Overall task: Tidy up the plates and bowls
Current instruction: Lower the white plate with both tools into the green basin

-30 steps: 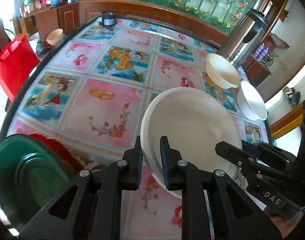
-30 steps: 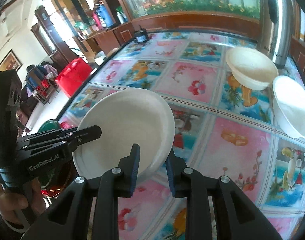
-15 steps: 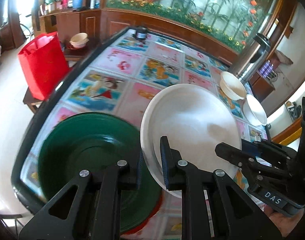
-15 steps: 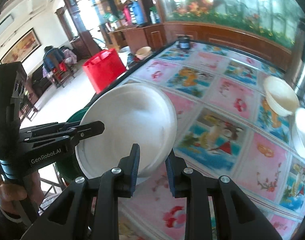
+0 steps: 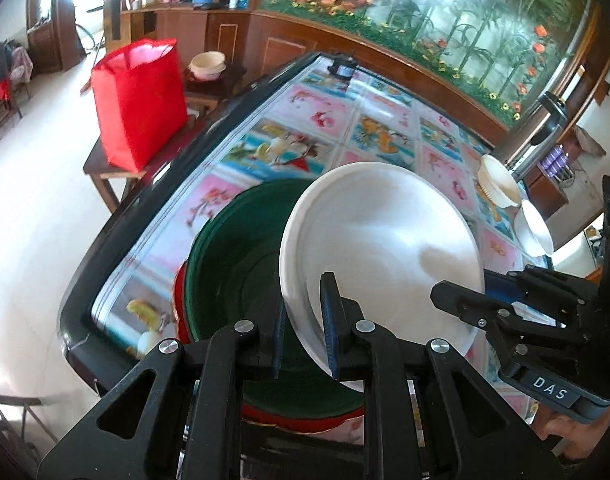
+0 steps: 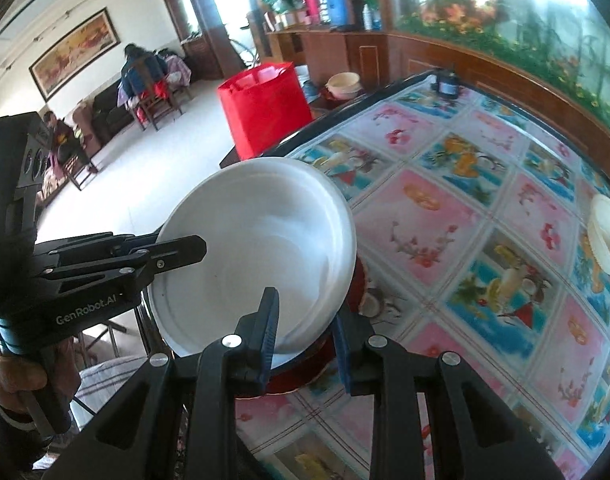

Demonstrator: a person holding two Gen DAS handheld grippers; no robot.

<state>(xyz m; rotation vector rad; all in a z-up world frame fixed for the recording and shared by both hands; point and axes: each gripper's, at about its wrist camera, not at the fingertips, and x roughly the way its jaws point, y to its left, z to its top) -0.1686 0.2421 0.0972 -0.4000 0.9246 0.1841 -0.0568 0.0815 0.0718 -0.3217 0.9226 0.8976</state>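
Overhead, both the left gripper point(image 5: 303, 330) and right gripper point(image 6: 305, 338) clamp the white plate's point(image 5: 381, 248) rim, holding it above the green plate point(image 5: 233, 264) on the fruit-patterned table point(image 6: 445, 208), near a red bag point(image 5: 139, 100).

White plate point(image 5: 381, 240), plain, no pattern. Dark green plate point(image 5: 241, 264), plain; red plate point(image 5: 301, 420) beneath, red rim only. Tablecloth point(image 6: 465, 216): squares of pink with red flowers, alternating with blue squares of fruit and drinks, pale lines between. Table edge point(image 5: 117, 216) black. Cream bowl point(image 5: 497, 184); white bowl point(image 5: 535, 232). Bright red bag point(image 5: 139, 100), plain. Grippers black with blue pads point(image 5: 329, 332); white lettering on right gripper point(image 5: 461, 300). Cabinet point(image 5: 289, 44) red-brown wood. Floor point(image 6: 161, 176) off-white.
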